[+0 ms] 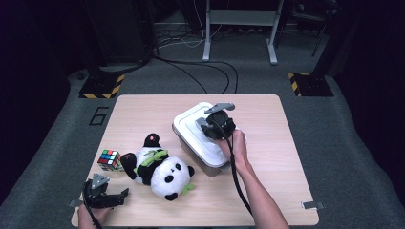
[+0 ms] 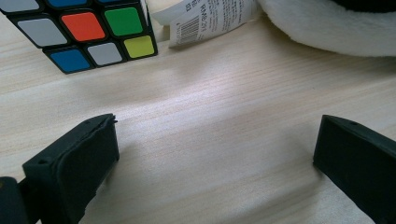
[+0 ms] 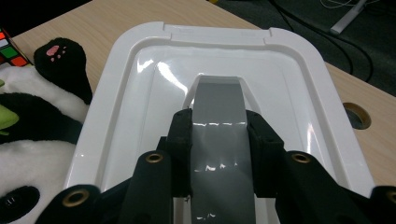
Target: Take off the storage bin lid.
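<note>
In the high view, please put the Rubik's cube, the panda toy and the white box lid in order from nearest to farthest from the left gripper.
From the left gripper, low at the table's left:
1. Rubik's cube, just above it near the left edge.
2. Panda toy, to its right, at mid-table.
3. White box lid, farthest, up and to the right, under the right gripper.

I see a light wooden table [image 1: 267, 191] carrying a lidded white bin [image 1: 188, 136] at centre, a plush panda [image 1: 160, 169] lying just left of it, and a colour cube [image 1: 110, 160] near the panda's foot, toward the table's left edge.
</note>
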